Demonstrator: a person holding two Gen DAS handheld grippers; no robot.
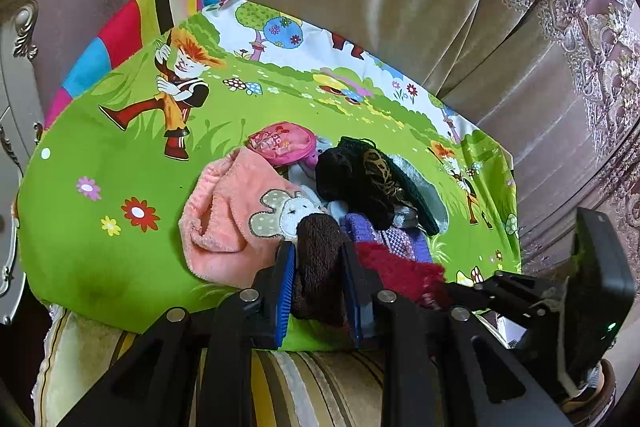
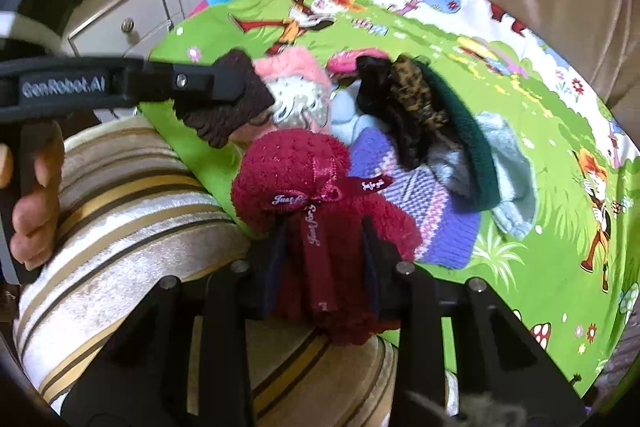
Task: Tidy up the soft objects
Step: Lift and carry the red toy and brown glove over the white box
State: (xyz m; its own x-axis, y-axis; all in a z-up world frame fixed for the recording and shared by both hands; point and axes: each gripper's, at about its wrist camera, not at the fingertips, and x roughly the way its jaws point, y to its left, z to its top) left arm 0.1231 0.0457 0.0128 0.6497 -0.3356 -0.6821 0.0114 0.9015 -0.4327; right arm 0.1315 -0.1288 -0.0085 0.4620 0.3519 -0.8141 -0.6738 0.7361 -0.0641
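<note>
Brown sock (image 1: 320, 267) lies lengthwise in left jaws, maroon sock (image 2: 320, 227) likewise in right.

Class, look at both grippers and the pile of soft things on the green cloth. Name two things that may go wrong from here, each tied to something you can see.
1. The left gripper and right gripper work close together, so they may collide.
2. The dark red fuzzy sock has a ribbon hanging loose between the right gripper's fingers; it may snag.
</note>
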